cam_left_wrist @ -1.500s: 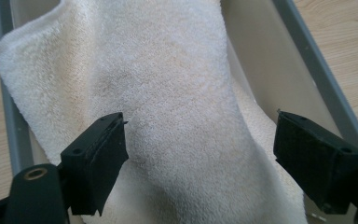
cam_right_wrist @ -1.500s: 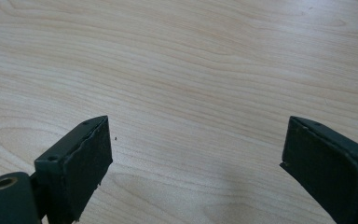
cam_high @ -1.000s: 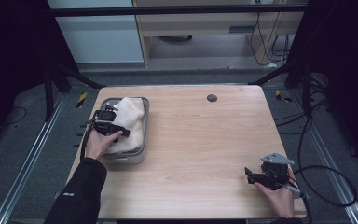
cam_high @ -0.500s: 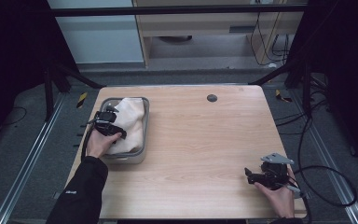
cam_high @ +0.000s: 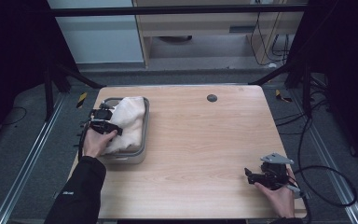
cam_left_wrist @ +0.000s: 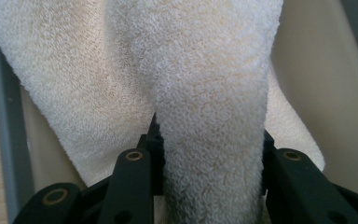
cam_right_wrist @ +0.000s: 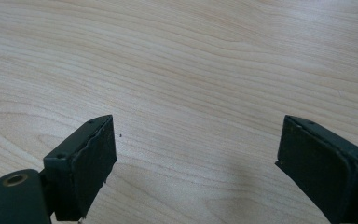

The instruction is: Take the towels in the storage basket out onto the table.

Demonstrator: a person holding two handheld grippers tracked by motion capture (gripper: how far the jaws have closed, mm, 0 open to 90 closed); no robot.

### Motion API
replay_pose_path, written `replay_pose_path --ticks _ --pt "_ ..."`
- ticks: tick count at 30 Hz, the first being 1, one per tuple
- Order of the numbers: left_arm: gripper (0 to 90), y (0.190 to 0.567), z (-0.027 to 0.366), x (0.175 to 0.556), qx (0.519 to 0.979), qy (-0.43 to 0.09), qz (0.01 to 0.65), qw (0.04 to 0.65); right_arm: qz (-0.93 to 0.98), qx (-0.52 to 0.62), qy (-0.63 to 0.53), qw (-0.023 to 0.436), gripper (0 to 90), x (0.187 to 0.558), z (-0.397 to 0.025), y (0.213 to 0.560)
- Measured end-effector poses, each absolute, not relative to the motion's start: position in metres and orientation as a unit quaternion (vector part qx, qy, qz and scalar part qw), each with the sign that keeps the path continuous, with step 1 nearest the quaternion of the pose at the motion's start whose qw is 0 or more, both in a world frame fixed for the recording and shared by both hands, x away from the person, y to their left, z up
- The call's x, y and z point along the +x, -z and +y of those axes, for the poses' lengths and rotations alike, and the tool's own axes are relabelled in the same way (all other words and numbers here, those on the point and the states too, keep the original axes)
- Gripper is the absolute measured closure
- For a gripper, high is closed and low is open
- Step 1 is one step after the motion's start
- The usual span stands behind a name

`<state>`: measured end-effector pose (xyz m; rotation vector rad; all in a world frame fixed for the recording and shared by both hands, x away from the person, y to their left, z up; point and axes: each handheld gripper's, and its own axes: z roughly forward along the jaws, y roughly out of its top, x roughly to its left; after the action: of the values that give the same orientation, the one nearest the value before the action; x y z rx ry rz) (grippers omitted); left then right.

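well, the grey tray (cam_high: 142,148) sits at the left edge of the table (cam_high: 205,140), and everything else can be placed from it. a cream towel (cam_high: 127,122) lies bunched inside the tray, filling most of it and rising a little above the rim. the left gripper (cam_high: 103,126) is at the tray's left side, reaching in over the rim, with the left hand (cam_high: 95,142) wrapped around its body just at the tray's near left corner. in the left gripper view a thick fold of the towel (cam_left_wrist: 214,121) runs up between the two black fingers (cam_left_wrist: 133,179) — they press against it from either side, clamped on the cloth, with the tray's pale inner wall (cam_left_wrist: 317,84) showing beyond.

well apart from the tray, across the table toward its near right corner, the right gripper (cam_high: 251,176) rests low over the wood with the right hand (cam_high: 279,198) behind it and its cable (cam_high: 328,186) looping off the table's edge. its fingers (cam_right_wrist: 91,163) stand wide apart with bare wood grain between them — nothing held. a small dark round spot (cam_high: 211,98) marks the table's far side, beyond the tray and to its right.
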<state>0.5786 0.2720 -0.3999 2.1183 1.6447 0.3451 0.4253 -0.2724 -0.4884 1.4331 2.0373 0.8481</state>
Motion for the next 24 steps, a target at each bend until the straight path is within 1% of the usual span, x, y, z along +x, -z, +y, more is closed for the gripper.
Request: replay_pose_path --ticks 12,24 --pt "63.6 0.353 0.272 0.563 0.761 -0.163 0.568 0.266 0.748 0.527 -0.313 0.256 11.7 0.425 -0.273 0.487" --pt "63.5 0.313 0.269 0.545 0.773 -0.175 0.53 0.303 0.747 0.526 -0.312 0.26 11.7 0.424 -0.273 0.487"
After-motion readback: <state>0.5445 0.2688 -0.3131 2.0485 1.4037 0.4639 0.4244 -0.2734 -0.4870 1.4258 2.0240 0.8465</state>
